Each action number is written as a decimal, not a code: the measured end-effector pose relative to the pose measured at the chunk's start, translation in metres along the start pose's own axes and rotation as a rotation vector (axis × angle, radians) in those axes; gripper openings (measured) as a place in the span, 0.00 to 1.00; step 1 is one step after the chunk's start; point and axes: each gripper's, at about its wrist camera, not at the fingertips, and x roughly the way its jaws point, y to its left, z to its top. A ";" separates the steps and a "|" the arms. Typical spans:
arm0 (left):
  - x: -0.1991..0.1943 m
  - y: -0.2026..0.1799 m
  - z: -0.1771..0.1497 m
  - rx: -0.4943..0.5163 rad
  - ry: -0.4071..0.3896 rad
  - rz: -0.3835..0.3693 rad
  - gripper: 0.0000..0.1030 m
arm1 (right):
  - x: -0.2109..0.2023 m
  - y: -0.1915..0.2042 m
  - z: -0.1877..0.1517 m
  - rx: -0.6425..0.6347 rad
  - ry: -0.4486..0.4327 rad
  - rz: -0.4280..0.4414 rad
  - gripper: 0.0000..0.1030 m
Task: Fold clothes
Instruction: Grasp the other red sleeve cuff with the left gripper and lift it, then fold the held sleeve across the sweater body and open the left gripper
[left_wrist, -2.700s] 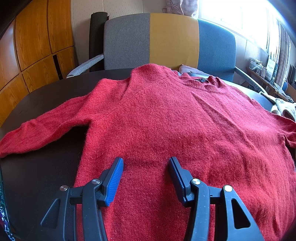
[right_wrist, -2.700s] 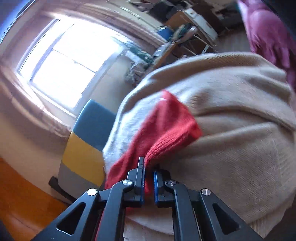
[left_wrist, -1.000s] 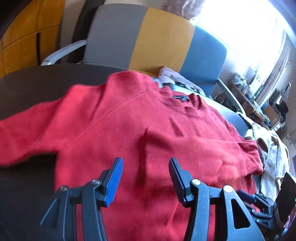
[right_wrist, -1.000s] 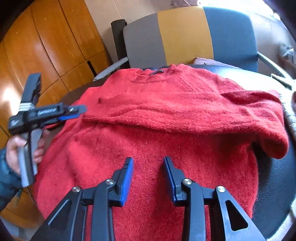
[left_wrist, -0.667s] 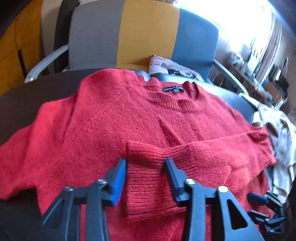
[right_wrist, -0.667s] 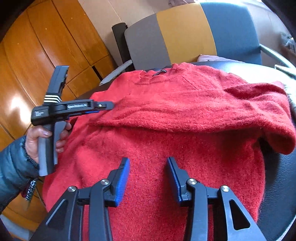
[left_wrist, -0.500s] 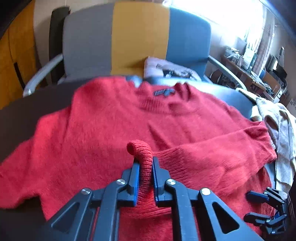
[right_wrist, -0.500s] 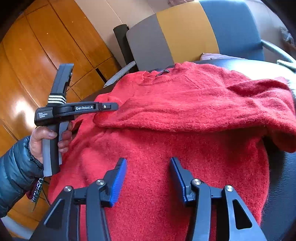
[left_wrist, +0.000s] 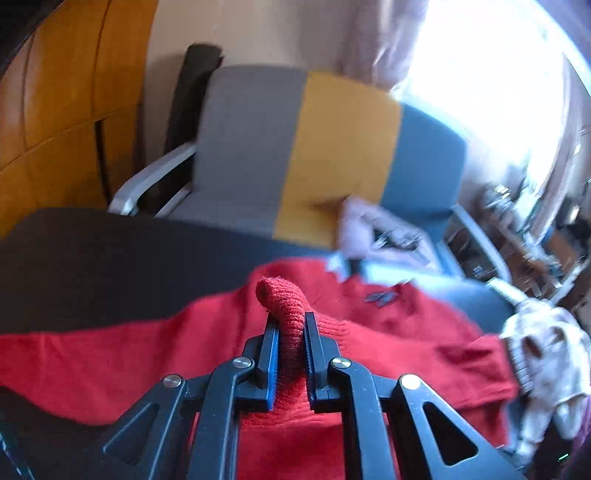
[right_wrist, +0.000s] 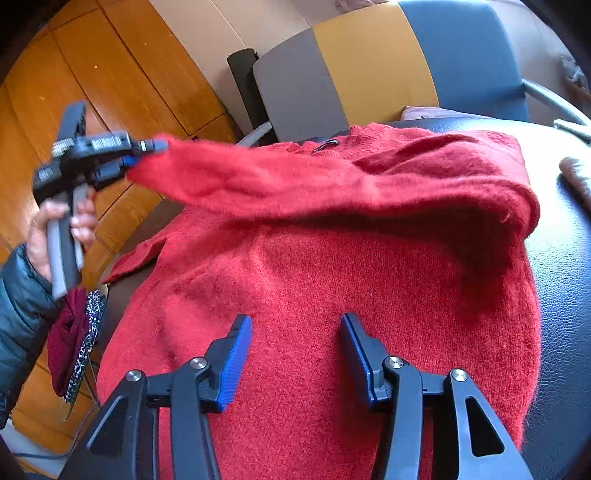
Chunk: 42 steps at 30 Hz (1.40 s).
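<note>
Left tongs (left_wrist: 290, 345) clamped on the ribbed cuff (left_wrist: 282, 295) of the red sweater (right_wrist: 332, 280), cuff end poking up past the fingertips. Seen from the right wrist view, same tongs (right_wrist: 144, 147) gripped in a hand (right_wrist: 61, 225) with a dark padded sleeve (right_wrist: 18, 314), raised off the surface and drawing the sleeve of the sweater (right_wrist: 236, 181) across the chest toward the left side. Right tongs (right_wrist: 295, 354) spread wide, holding nothing, poised over the lower body of the sweater near the hem.

Sweater laid front-up on a dark surface (right_wrist: 565, 258), neckline with a dark label (left_wrist: 380, 295) at the far edge, shoulder on the right folded over where the lifted sleeve begins. Other sleeve lying flat on the surface out to the left (left_wrist: 74, 354).

Beyond the neckline, a chair (left_wrist: 295, 147) with a back in grey, yellow and blue panels, pale pink cloth (left_wrist: 369, 232) on its seat. Beige knit garment (left_wrist: 546, 343) bunched at the right edge of the surface. Maroon and patterned cloth (right_wrist: 74, 339) hanging below the sleeve at the left. Wood panelling (right_wrist: 110, 74) behind, bright window (left_wrist: 498, 74) at the far right.
</note>
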 end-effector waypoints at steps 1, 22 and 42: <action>0.007 0.005 -0.009 -0.015 0.023 0.014 0.10 | 0.000 0.000 0.000 0.002 0.000 0.001 0.50; 0.052 0.018 -0.084 0.055 0.097 0.225 0.15 | -0.026 -0.092 0.055 0.458 -0.232 -0.182 0.66; 0.029 0.012 -0.050 0.041 -0.013 0.199 0.14 | 0.022 -0.059 0.105 0.129 0.052 -0.417 0.57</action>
